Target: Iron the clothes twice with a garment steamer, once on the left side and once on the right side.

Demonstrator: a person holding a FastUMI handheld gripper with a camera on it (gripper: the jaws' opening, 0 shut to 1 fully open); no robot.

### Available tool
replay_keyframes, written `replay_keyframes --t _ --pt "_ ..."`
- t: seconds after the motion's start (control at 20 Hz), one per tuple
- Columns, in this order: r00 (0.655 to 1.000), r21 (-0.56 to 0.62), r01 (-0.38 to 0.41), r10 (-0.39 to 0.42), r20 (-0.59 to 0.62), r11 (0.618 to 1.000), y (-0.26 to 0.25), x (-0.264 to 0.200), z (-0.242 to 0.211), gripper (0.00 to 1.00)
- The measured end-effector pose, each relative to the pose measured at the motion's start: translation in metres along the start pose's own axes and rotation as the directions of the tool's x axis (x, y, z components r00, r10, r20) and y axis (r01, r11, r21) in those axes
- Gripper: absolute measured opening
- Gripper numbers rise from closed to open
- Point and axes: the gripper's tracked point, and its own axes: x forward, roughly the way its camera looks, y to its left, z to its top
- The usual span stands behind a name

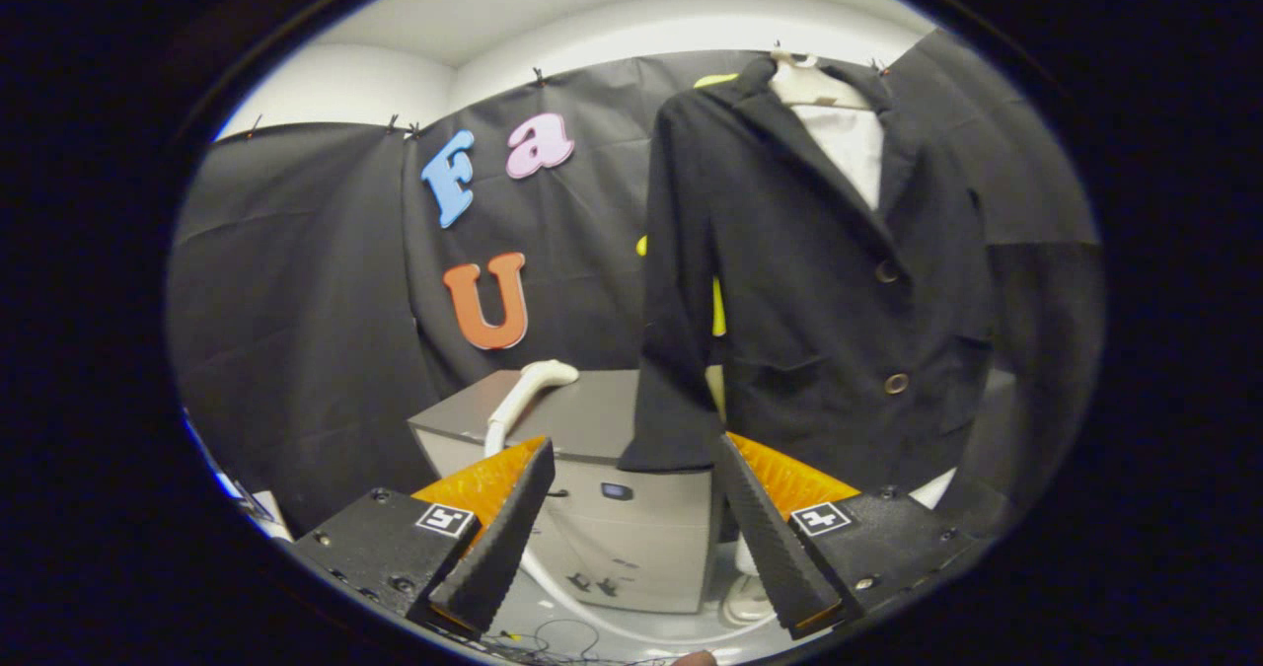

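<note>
Hanging on a pale hanger [821, 82] against the booth's black wall: one dark jacket [829, 291], two buttons down the front, a white garment showing at the open collar, one sleeve falling loose beside the body. It sits beyond the gripper [631, 508] and up from it, well apart from the fingers.

Garment steamer, base unit [592, 508]: grey box standing on the floor just ahead of the fingers, below and beside the jacket's sleeve. Steamer head [533, 385]: white, curved, lying on top of the base with its hose [553, 587] trailing down the front and looping along the floor.

Jaws: spread wide, nothing between them (no contact with steamer or cloth).

Handling notes, by judgement. The head looks like light, rigid, smooth plastic, probably a bit slippery, so a grip across the narrower neck or handle part should hold better than one on the rounded nozzle end. The hose is likely to drag and tug sideways once lifted. The jacket is soft and free-hanging; it will probably swing away under pressure, so light strokes suit it.

Status: neither left nor right pass appears begun; steamer head not yet taken.
</note>
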Motion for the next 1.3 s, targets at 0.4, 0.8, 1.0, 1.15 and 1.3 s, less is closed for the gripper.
replay_keyframes --t 0.4,0.8,1.0,1.15,1.3 --pt "0.966 -0.057 -0.174 0.159 -0.204 0.983 0.101 0.137 0.000 1.00" --pt "0.925 -0.140 -0.180 0.120 -0.361 0.974 0.156 0.268 -0.016 0.97" --pt "0.910 -0.164 -0.136 0.058 -0.411 0.977 0.167 0.309 -0.025 0.92" --pt "0.886 -0.150 -0.105 0.024 -0.463 0.983 0.161 0.318 -0.039 0.76" --pt "0.858 -0.101 -0.117 0.050 -0.511 0.988 0.160 0.317 -0.054 0.60"
